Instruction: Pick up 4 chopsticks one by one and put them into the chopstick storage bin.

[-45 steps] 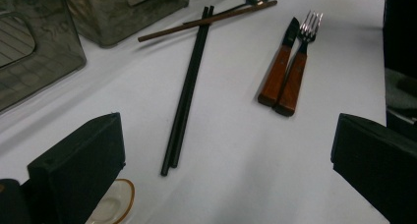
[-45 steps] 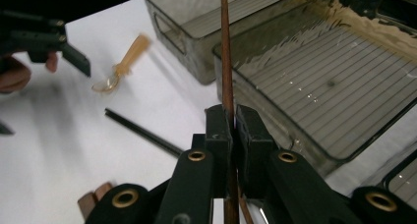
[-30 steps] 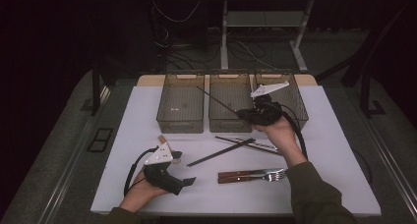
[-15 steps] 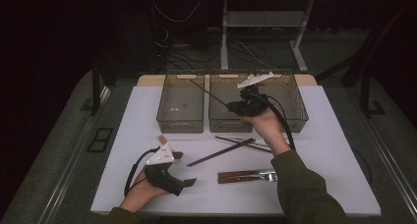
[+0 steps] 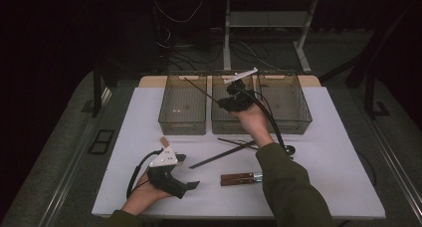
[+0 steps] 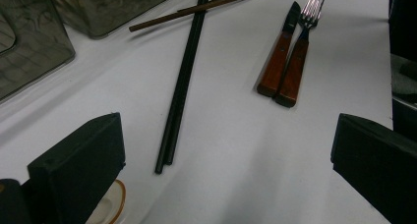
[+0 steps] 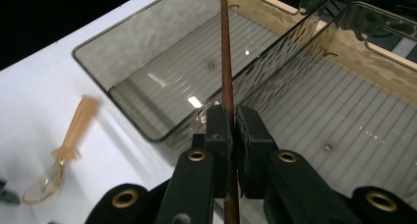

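Note:
My right gripper (image 5: 233, 94) hovers over the middle smoky plastic bin (image 5: 222, 126), shut on a long brown chopstick (image 5: 204, 89) whose far end slants up over the left bin (image 5: 182, 123). The right gripper view has both pads (image 7: 218, 126) clamped on the stick (image 7: 226, 57) above the wall between those bins. My left gripper (image 5: 187, 172) rests on the white table's near left, open and holding nothing. Past its wide jaws (image 6: 228, 150) lie a pair of black chopsticks (image 6: 181, 86), another brown chopstick (image 6: 196, 10), and a wooden-handled knife (image 6: 279, 62) and fork (image 6: 300, 57).
A third bin (image 5: 293, 123) stands at the right of the row. A clear spoon with a tan handle (image 5: 163, 142) lies beside the left gripper and shows as a blurred spoon (image 7: 64, 145). Knife and fork (image 5: 241, 179) lie near the front edge. The table's white top (image 5: 343, 167) ends in dark floor.
My right gripper has carried the brown chopstick leftward, from above the right bin to above the middle one. The left gripper has stayed put.

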Demonstrator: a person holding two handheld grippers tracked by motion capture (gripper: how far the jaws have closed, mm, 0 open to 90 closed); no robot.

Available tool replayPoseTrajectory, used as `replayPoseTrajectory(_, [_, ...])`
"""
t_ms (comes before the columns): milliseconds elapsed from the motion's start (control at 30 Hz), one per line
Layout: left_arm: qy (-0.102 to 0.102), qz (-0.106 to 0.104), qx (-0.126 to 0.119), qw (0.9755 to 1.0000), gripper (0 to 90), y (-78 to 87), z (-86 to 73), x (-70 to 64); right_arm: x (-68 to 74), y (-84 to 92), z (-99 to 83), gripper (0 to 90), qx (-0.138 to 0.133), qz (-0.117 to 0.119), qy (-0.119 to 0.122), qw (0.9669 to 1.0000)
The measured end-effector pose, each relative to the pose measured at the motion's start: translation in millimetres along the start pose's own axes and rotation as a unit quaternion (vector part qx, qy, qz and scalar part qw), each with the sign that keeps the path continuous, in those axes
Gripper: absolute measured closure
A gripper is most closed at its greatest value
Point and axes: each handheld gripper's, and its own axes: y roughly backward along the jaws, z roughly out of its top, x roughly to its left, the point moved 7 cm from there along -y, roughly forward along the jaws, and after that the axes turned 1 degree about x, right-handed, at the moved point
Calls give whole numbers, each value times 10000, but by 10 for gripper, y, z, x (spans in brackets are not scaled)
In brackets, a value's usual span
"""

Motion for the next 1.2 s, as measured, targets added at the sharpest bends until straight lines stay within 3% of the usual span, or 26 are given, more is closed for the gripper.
replayPoseTrajectory(167, [-48,-9,91,9999,0,-1,-11,-7,30,-122,94,850,50,-98,-58,9999])
replayPoseTrajectory(400, [-46,-25,33,10000,0,-10,0,-3,73,-274,238,850,116,-200,-121,9997])
replayPoseTrajectory(1200, [-47,-52,-55,10000,0,0,20,-10,261,-827,410,849,482,-442,-335,9973])
